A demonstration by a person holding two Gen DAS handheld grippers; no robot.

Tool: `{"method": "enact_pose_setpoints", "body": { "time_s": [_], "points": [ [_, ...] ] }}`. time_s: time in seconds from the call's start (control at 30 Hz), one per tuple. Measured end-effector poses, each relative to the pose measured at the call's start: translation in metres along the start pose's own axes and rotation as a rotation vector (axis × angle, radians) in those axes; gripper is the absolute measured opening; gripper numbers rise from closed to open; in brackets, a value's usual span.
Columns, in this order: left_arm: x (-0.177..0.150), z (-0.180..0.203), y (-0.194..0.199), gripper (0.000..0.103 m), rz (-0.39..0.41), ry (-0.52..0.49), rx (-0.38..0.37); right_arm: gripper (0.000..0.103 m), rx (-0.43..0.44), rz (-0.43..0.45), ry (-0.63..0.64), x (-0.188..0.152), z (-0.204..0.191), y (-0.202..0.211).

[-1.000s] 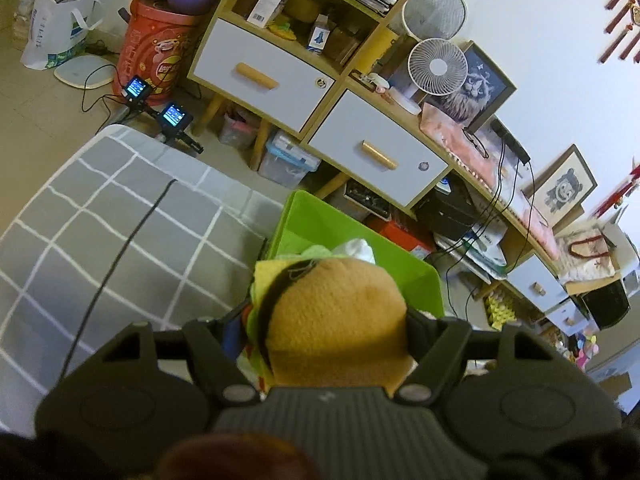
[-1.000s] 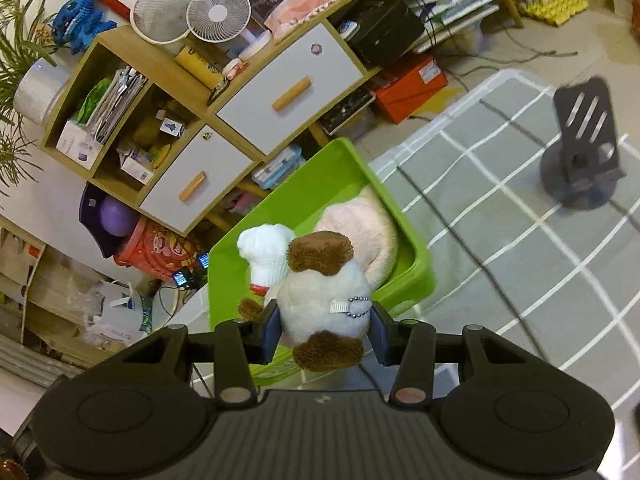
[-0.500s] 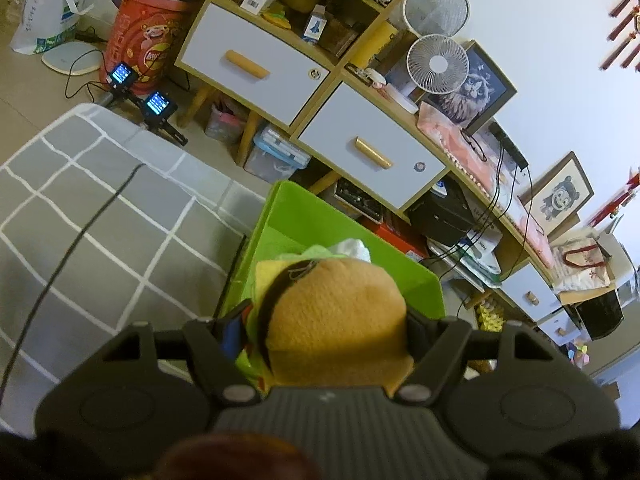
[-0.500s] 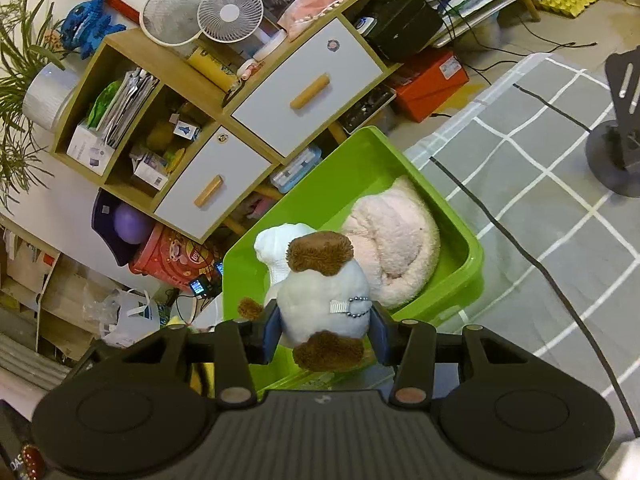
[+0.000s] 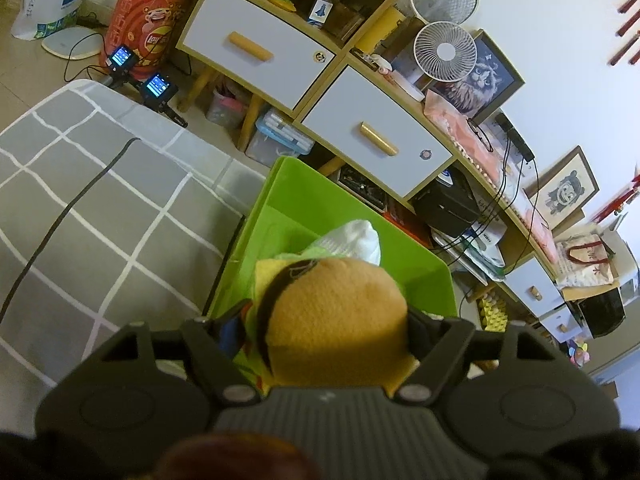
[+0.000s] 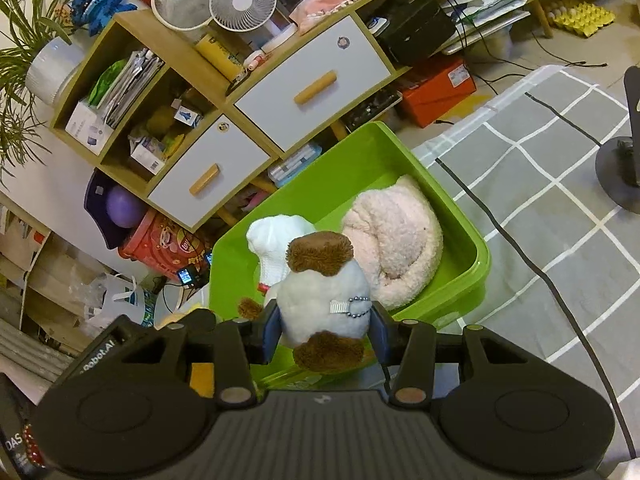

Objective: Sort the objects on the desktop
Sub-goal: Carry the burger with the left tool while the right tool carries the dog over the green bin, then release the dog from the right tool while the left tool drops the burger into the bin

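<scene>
Both claws are now hanging lower over the green bin [image 6: 482,258]. Left claw [image 5: 326,336] is loosening around its soft burger plush [image 5: 336,320]; right claw [image 6: 324,326] is squeezing its light dog plush [image 6: 324,304] mid-body.

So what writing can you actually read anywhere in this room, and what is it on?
"Lay's": logo on the red tub on the floor beside the cabinet.
"HBK": white box on the low shelf, seen again in the right wrist view.
"obot.AI": right gripper's body; the first letters are cut off.
"DAS": dark item at the right view's lower left edge.
Too small or blurred: white bag print, tub's Chinese characters, the two little screens.
</scene>
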State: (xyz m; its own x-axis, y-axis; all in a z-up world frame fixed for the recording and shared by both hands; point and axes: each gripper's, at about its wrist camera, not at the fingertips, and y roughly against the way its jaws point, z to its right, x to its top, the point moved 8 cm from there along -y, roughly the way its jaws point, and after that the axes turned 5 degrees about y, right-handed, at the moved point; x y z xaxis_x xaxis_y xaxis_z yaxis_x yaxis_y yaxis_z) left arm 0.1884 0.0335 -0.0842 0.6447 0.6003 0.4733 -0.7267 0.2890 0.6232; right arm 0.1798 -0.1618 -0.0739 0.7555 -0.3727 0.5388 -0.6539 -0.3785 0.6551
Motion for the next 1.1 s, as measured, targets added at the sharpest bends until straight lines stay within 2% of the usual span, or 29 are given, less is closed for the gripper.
{"method": "enact_pose_setpoints", "body": {
  "time_s": [0.37,0.6,1.1],
  "points": [
    [0.000,-0.001,0.000,0.082,-0.012,0.022,-0.020,0.048,0.028,0.000,0.022,0.000,-0.007,0.002],
    [-0.001,0.005,0.003,0.092,-0.020,0.035,-0.072,0.058,0.021,-0.015,0.015,0.000,-0.005,0.002],
    [-0.005,0.009,0.011,0.099,-0.054,-0.008,-0.056,0.073,0.000,-0.027,0.028,0.003,0.003,0.013]
  ]
}}
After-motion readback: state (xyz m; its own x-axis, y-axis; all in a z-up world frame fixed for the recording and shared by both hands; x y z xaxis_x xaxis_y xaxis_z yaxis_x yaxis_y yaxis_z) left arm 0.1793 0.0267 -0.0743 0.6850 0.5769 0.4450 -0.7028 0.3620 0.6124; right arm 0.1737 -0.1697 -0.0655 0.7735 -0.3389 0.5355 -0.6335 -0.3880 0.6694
